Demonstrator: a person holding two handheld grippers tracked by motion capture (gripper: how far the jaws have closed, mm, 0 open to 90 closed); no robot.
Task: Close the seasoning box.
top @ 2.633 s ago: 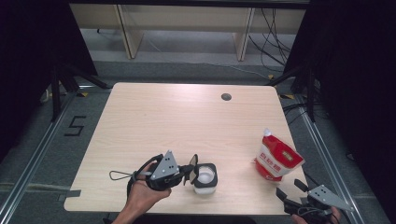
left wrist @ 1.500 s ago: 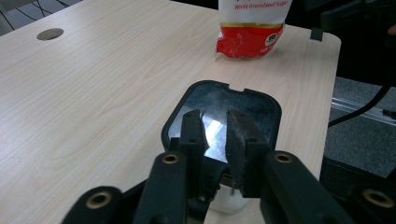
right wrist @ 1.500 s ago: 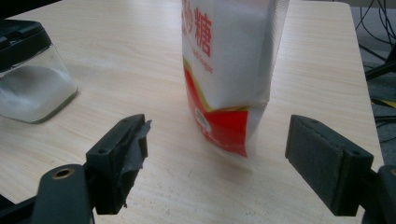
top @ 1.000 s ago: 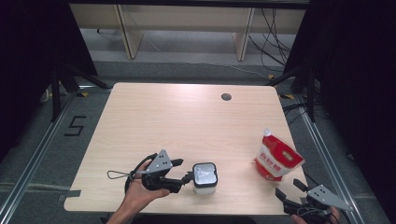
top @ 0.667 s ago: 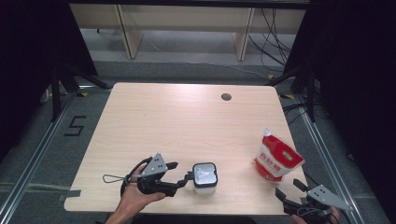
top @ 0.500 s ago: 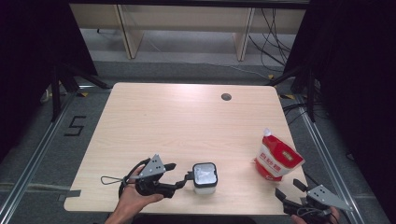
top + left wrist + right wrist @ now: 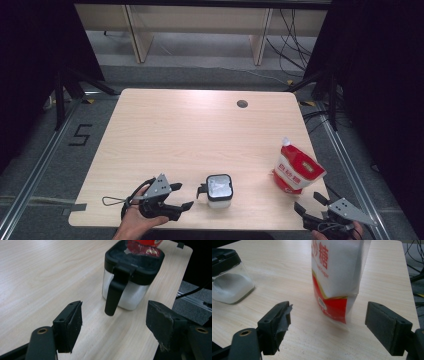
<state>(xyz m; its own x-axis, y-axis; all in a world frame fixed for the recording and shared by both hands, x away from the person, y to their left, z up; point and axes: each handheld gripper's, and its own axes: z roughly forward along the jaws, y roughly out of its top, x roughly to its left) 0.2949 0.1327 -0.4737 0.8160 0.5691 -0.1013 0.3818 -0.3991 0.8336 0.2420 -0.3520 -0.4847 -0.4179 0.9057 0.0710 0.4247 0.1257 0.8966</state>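
Where the high view looks down, the left gripper [image 7: 183, 196], jaws just widened and empty, sits at nine o'clock of the jar [image 7: 219, 190], apart from it. Its own view shows the jar's handle [image 7: 114, 295] ahead. From the right gripper [image 7: 327, 327] view, released jaws face the sugar pouch [image 7: 337, 277] at twelve o'clock.

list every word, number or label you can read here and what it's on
"5": black figure marked on the grey floor left of the table.
"糖": large red character on the white upper part of the red and white pouch; the red character beside it is cut off by the pouch's edge.
White print on the pouch's red band, seen in the high view: too small to read.
Glass jar with black lid: no text.
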